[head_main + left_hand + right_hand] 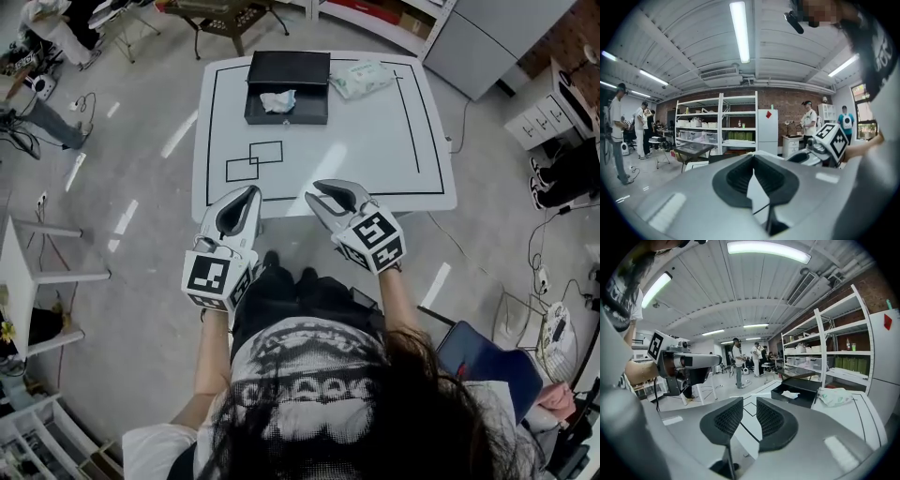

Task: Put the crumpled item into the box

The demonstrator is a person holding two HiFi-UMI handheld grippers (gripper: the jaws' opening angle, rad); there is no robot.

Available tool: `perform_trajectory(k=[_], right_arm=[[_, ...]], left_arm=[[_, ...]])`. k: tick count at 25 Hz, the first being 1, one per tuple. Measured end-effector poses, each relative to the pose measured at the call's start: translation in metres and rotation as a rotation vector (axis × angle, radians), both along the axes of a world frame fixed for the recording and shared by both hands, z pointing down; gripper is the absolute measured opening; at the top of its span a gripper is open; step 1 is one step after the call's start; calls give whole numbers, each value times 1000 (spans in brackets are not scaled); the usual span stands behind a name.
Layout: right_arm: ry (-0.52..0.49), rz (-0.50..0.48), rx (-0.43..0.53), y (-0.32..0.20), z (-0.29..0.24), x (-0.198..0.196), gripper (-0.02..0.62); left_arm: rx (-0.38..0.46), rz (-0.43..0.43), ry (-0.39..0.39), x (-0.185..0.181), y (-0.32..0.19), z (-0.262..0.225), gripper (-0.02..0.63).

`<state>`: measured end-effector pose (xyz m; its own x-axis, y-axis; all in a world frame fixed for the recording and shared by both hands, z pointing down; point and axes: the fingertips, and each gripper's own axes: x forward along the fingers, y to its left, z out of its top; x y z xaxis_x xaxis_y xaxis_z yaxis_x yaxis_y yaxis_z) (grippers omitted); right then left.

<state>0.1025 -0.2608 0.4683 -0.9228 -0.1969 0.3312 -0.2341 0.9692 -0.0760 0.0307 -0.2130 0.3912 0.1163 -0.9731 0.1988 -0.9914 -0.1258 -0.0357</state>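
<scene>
White crumpled paper wad (pixel 277 100) lies inside the black rectangular box (pixel 286 116) at the far side of the white counter (pixel 375 141) (task looks done). That likely explains the tools idling at the near edge, both empty: left tool (pixel 251 193) has its tips together, right tool (pixel 319 187) is slightly apart. Count: one wad, one box, one pale plastic pack (pixel 361 78), two tools.

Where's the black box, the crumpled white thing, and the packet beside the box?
black box (pixel 286 117): head view, on its front wall.
crumpled item (pixel 277 100): head view, on its middle, inside the box.
packet (pixel 361 78): head view, on its middle.
</scene>
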Motion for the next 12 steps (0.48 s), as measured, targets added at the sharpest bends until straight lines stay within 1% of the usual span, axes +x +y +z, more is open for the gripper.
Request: perform_trajectory(k=[6, 12], right_arm=[[-21, -4, 14, 9, -9, 1, 91], [-32, 4, 32, 26, -19, -13, 91]], left_arm=[[-8, 5, -17, 6, 8, -3, 0], [-10, 22, -30, -3, 27, -6, 0]])
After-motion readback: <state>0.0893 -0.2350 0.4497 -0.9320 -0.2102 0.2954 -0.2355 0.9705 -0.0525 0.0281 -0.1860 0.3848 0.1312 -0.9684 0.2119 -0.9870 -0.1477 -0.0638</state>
